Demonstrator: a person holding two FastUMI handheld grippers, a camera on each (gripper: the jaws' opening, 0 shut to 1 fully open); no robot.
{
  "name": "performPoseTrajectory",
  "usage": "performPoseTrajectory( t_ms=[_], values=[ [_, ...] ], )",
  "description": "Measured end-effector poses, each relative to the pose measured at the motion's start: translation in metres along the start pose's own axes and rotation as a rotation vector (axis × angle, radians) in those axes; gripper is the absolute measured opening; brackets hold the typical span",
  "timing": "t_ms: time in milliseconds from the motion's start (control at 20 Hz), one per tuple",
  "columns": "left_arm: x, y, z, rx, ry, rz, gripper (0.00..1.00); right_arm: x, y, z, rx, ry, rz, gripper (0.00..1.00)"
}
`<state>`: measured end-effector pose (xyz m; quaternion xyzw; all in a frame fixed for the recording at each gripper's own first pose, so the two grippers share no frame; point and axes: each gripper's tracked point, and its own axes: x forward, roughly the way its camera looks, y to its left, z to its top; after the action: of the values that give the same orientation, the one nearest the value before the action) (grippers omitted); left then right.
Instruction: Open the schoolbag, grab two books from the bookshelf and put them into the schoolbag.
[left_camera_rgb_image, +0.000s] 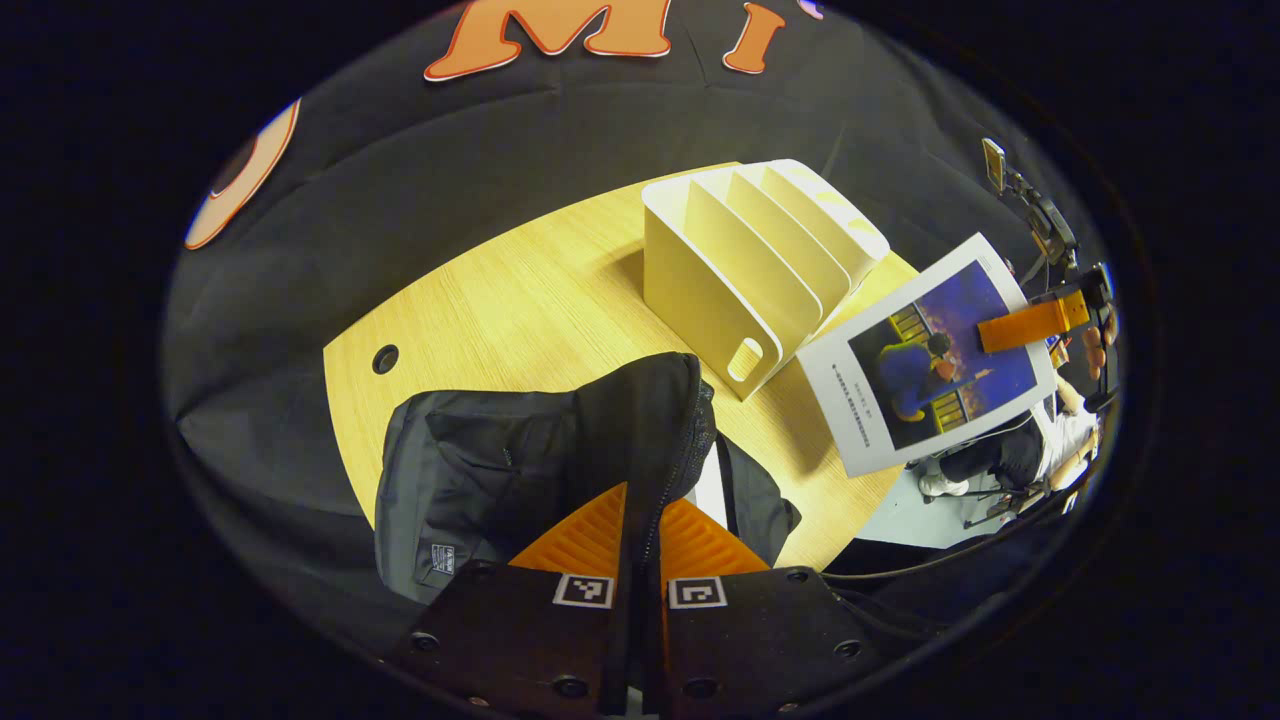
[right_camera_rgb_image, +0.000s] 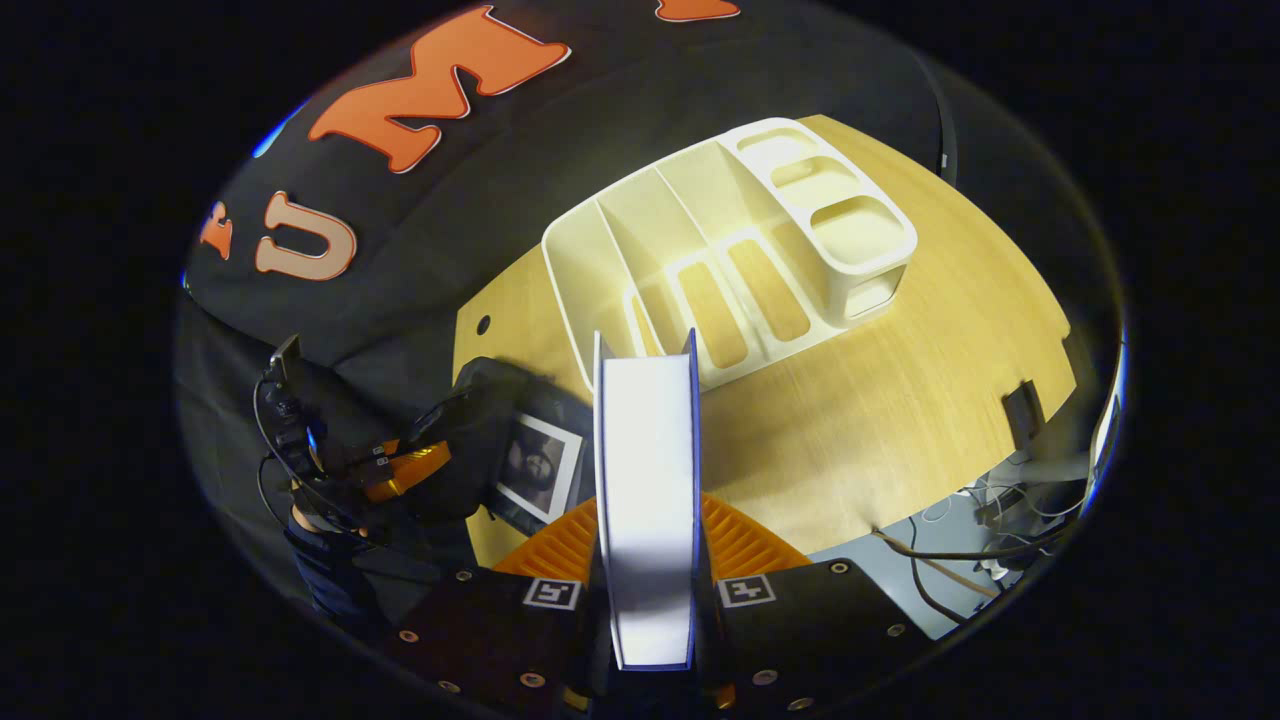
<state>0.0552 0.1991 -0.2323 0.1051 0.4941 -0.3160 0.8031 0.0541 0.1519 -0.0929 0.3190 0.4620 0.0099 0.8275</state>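
The black schoolbag lies on the wooden table, and my left gripper is shut on its raised zipper edge, holding the mouth open. In the right gripper view the schoolbag sits at the left with one book inside its opening, and the left gripper is at its edge. My right gripper is shut on a second book, seen edge-on above the table. In the left gripper view that book hangs right of the bag with the right gripper on it. The white bookshelf has empty slots.
The bookshelf stands mid-table beyond the held book. A cable hole is near the table's left edge. A small black box sits at the right edge, with cables on the floor below. A phone on a stand rises at the far right.
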Motion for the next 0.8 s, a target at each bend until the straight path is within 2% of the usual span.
performPoseTrajectory(
  t_ms=[250,600,800],
  values=[
    [-0.008,0.004,0.006,-0.04,-0.015,-0.008,0.06,0.008,0.023,-0.016,0.068,0.006,0.166,0.35],
    [-0.022,0.01,0.016,-0.065,-0.047,0.002,0.06,0.053,0.051,-0.029,0.078,0.035,0.298,0.35],
    [-0.029,0.012,0.022,-0.071,-0.055,0.005,0.06,0.072,0.074,-0.035,0.077,0.041,0.348,0.34]
  ],
)
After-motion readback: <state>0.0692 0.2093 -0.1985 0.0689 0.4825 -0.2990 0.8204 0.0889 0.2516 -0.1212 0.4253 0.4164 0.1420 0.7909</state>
